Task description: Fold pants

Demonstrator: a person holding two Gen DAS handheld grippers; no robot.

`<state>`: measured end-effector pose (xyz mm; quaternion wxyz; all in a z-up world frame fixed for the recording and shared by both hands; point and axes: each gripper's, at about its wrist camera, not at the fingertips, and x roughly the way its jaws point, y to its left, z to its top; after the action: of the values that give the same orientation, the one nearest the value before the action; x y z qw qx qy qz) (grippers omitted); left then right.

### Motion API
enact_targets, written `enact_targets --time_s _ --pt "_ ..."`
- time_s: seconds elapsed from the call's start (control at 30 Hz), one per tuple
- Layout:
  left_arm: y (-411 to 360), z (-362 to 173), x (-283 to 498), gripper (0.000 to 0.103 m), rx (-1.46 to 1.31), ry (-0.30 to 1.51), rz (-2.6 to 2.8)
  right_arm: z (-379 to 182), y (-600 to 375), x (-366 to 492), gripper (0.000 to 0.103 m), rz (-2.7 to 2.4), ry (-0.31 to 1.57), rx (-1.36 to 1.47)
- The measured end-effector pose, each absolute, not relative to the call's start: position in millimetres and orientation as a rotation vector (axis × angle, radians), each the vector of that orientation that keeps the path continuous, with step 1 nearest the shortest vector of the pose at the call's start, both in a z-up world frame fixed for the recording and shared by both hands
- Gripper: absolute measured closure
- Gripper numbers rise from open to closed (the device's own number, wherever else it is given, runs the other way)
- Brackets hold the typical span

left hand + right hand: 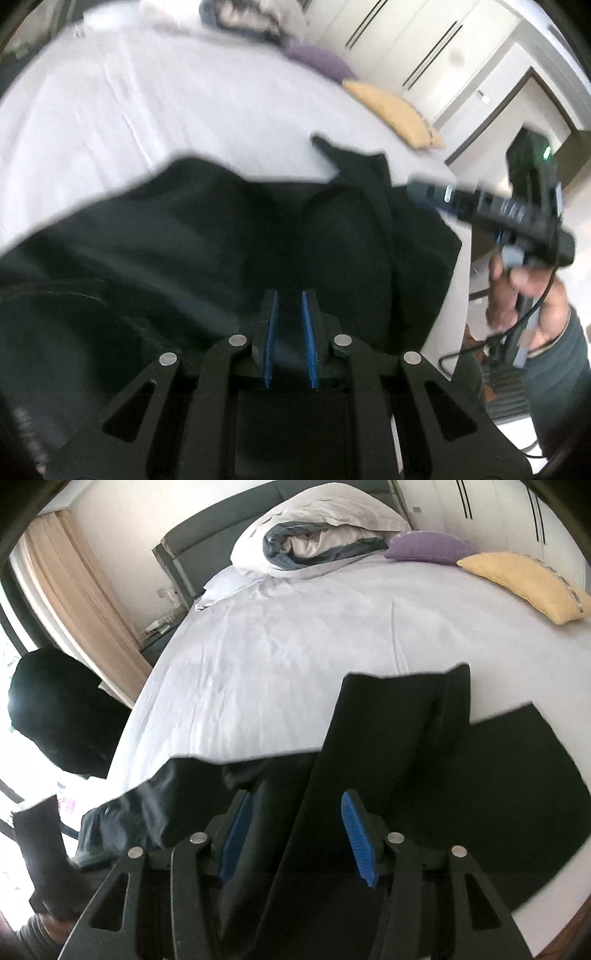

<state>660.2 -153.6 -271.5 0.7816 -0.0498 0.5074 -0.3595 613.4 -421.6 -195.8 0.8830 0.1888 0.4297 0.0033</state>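
My left tool (290, 295) sits with its pads slightly apart over the black pants (221, 229). My right tool (295, 808) gapes wide, a pant leg running between its pads across the bed (277, 646).

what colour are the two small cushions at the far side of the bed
One purple cushion and one yellow cushion, clearest in the right wrist view.

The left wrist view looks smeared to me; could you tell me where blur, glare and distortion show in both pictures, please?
Left wrist view: motion blur smears the black pants and the right gripper, while the left gripper stays sharp. Right wrist view: mostly crisp, with blown-out window glare at the left edge and the bed bowed by the fisheye.
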Motion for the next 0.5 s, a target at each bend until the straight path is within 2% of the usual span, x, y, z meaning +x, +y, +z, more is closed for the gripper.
enact_targets --time_s 0.07,0.17,0.33,0.5 --pt "-149 -298 661 0.090 -0.099 1.155 -0.717 -196 -425 633 0.049 -0.022 0.907 0.349" --pt "-120 -311 658 0.090 -0.269 1.178 -0.740 -199 -433 656 0.048 -0.055 0.926 0.306" --pt "-114 -302 640 0.090 -0.289 1.168 -0.717 -217 -455 693 0.047 -0.116 1.005 0.318" --pt "-166 -270 613 0.090 -0.329 1.072 -0.898 -227 -455 722 0.047 -0.120 1.032 0.288"
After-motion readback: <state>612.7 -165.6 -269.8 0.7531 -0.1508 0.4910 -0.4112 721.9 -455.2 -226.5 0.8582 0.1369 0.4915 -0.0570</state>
